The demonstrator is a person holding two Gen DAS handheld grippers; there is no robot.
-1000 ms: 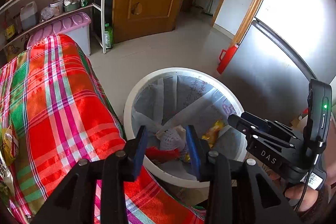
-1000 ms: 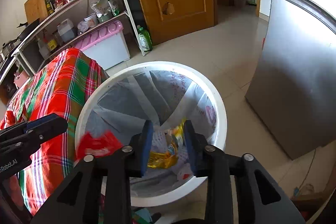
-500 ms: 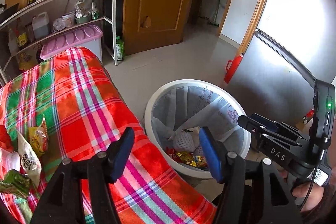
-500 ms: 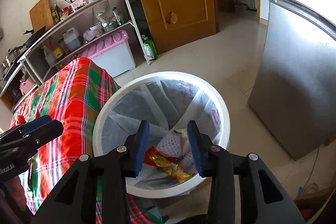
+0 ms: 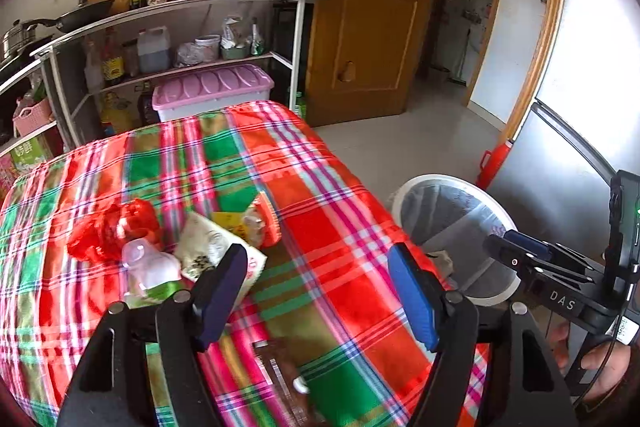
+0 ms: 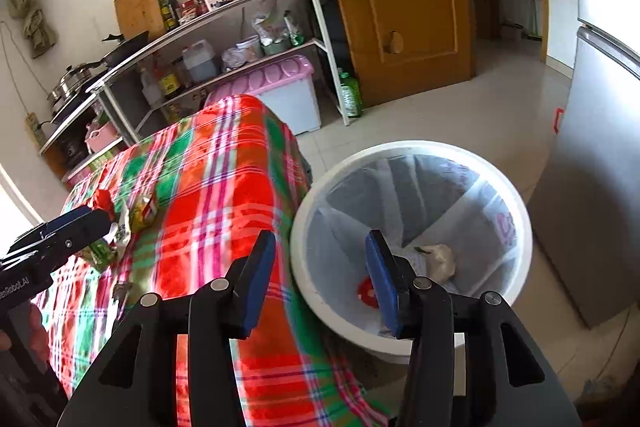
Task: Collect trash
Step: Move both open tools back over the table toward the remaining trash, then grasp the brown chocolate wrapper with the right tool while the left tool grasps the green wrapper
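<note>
A white trash bin (image 6: 412, 151) lined with a pale bag stands on the floor by the table; it also shows in the left wrist view (image 5: 448, 183). It holds wrappers and crumpled paper (image 6: 438, 257). Trash lies on the plaid tablecloth (image 5: 328, 211): a red plastic bag (image 5: 106, 231), a crushed clear bottle (image 5: 150, 267), a white snack packet (image 5: 208, 247) and a yellow-orange wrapper (image 5: 256, 223). My left gripper (image 5: 316, 291) is open and empty above the table, right of the trash. My right gripper (image 6: 318, 275) is open and empty over the table edge and bin rim.
A dark flat wrapper (image 5: 280, 371) lies on the cloth under the left gripper. A metal shelf rack (image 5: 180, 11) with bottles, a pink-lidded box (image 5: 212, 87), a wooden door (image 5: 372, 11) and a steel fridge (image 6: 600, 167) surround the table. A red jug (image 5: 494, 163) stands behind the bin.
Both grippers have pulled back from over the bin and opened wider. The left one has swung left over the table, bringing the trash pile into view. The wrappers lie in the bin.
</note>
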